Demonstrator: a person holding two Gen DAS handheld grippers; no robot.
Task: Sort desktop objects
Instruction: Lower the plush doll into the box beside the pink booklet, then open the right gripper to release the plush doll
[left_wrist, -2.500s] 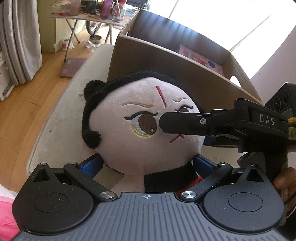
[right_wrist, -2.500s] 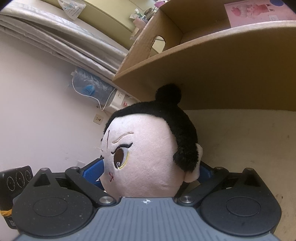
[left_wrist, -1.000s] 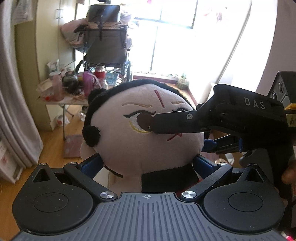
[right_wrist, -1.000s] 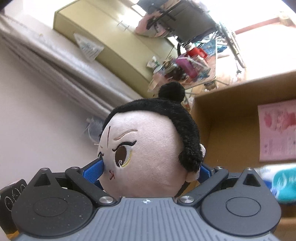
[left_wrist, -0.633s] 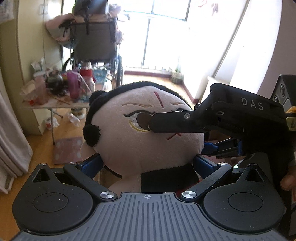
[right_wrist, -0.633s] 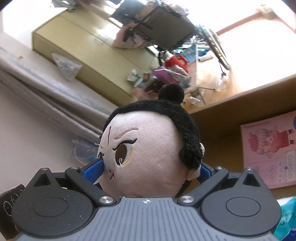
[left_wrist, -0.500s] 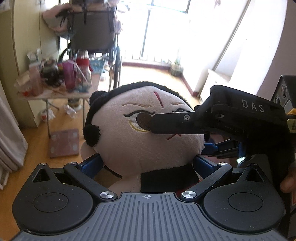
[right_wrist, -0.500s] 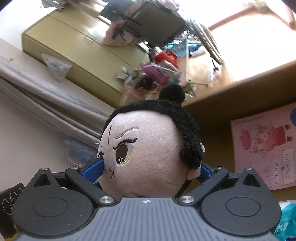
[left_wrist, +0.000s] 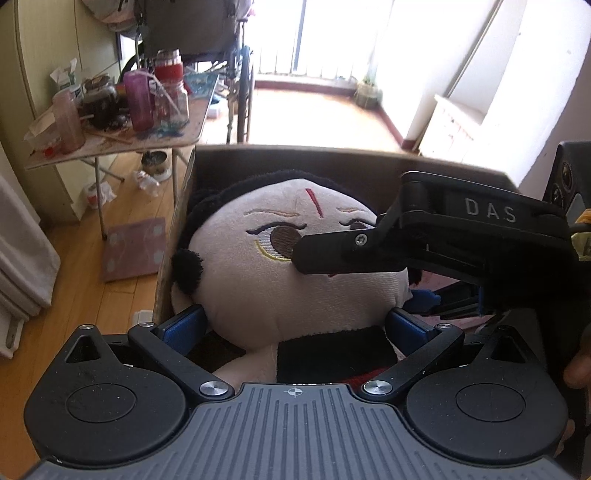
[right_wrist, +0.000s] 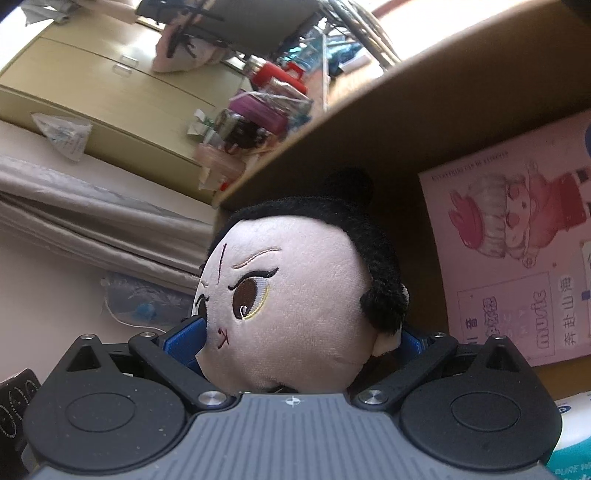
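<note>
A plush doll (left_wrist: 295, 273) with a pale face, black hair and a red forehead mark is held by both grippers. My left gripper (left_wrist: 295, 325) is shut on its neck and lower head. My right gripper (right_wrist: 295, 336) is shut on the sides of its head; its black finger (left_wrist: 343, 251) crosses the doll's face in the left wrist view. The doll (right_wrist: 295, 302) hangs over the open cardboard box (left_wrist: 332, 162), whose far wall (right_wrist: 424, 110) stands behind its head.
A pink illustrated card (right_wrist: 517, 240) lies in the box, with a teal and white packet (right_wrist: 572, 443) at the lower right. A cluttered folding table (left_wrist: 122, 125) with jars and a wheelchair (left_wrist: 195, 40) stand beyond on the wooden floor. A pale cabinet (right_wrist: 92, 92) stands behind.
Both grippers have carried the doll up from the table top and over the box, then tilted downward. The box's far wall has come into view behind the doll's head.
</note>
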